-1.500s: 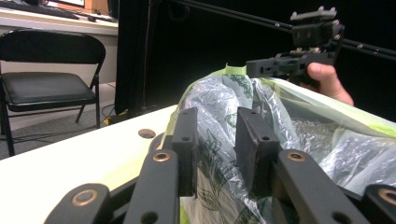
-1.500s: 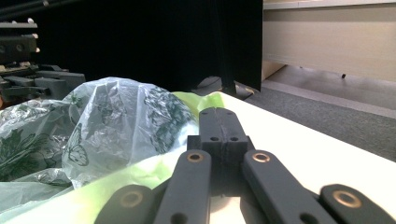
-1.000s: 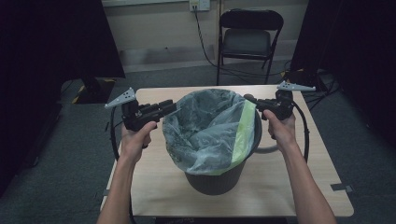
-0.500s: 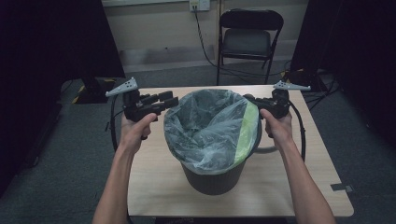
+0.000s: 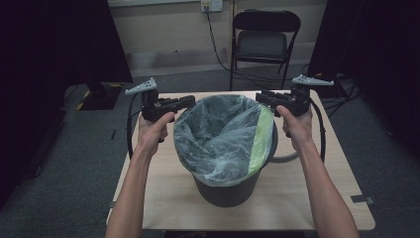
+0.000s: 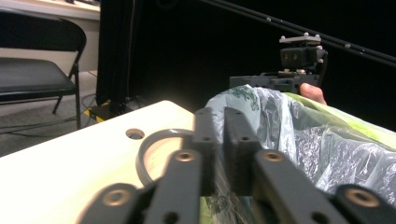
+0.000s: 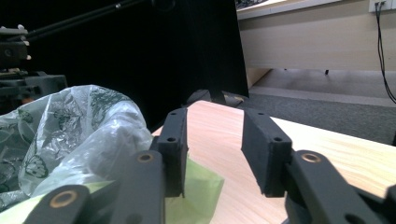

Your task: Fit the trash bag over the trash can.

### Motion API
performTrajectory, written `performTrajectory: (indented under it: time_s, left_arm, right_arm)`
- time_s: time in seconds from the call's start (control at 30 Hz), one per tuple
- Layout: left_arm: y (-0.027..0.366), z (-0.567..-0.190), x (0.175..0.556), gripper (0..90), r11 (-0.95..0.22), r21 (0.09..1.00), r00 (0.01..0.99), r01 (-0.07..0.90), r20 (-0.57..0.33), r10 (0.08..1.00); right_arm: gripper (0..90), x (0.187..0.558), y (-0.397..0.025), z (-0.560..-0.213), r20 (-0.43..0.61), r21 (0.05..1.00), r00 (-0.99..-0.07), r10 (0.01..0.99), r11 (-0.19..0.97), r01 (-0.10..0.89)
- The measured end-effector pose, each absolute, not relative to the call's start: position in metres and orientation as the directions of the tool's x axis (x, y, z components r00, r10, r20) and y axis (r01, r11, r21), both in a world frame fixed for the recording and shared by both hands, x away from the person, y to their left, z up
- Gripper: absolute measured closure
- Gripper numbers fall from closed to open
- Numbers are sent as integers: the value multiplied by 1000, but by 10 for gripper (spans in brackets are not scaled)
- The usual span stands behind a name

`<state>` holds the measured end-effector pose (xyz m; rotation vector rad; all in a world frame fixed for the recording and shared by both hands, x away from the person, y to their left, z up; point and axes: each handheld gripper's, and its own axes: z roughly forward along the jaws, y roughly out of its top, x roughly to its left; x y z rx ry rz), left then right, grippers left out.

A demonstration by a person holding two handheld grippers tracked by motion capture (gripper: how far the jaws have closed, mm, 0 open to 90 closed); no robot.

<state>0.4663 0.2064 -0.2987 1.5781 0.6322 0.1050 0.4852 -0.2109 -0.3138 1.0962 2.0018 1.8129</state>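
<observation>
A dark bin (image 5: 228, 191) stands in the middle of the table, lined with a translucent printed bag (image 5: 218, 136) that has a green band (image 5: 260, 141) on its right side. My left gripper (image 5: 190, 102) is at the bag's far-left rim. In the left gripper view its jaws are pressed together (image 6: 217, 140), with bag film (image 6: 299, 140) showing between and behind them. My right gripper (image 5: 260, 95) is at the far-right rim, open. The green band (image 7: 198, 189) lies under its left fingertip (image 7: 173, 140), and the bag (image 7: 79, 135) bulges to the left.
The wooden table (image 5: 317, 198) has bare room in front of the bin and on either side of it. A grey loop (image 5: 286, 157) lies by the bin's right side. A folding chair (image 5: 265, 42) stands beyond the table, and dark curtains flank the scene.
My left gripper has moved toward the far side along the bag's rim. The right gripper has shifted slightly farther too, staying at the rim.
</observation>
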Motion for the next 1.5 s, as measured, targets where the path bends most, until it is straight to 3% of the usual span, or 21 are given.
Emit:
performTrajectory:
  time_s: [0.57,0.73,0.9,1.03,1.2,1.37,1.5]
  left_arm:
    - [237,-308,425,899,-3,949,836,314,-275,476]
    - [242,-303,428,760,32,950,820,310,-284,496]
    - [222,-297,442,648,11,952,828,306,-272,490]
    - [209,-298,446,771,-15,956,829,294,-247,501]
    - [217,-299,442,808,6,953,832,302,-267,486]
    - [222,-300,427,778,12,955,824,297,-263,502]
    - [228,-301,419,769,12,958,830,287,-255,496]
  right_arm:
    - [504,484,-199,-284,259,941,-710,654,-4,339]
    - [499,474,-195,-276,239,946,-728,643,13,323]
    - [490,456,-191,-269,224,949,-748,625,35,313]
    - [475,448,-189,-267,196,940,-751,631,97,327]
    - [469,451,-185,-269,184,924,-752,633,148,351]
    - [507,455,-178,-267,171,917,-771,614,188,353]
    - [675,461,-171,-266,150,909,-781,606,226,350]
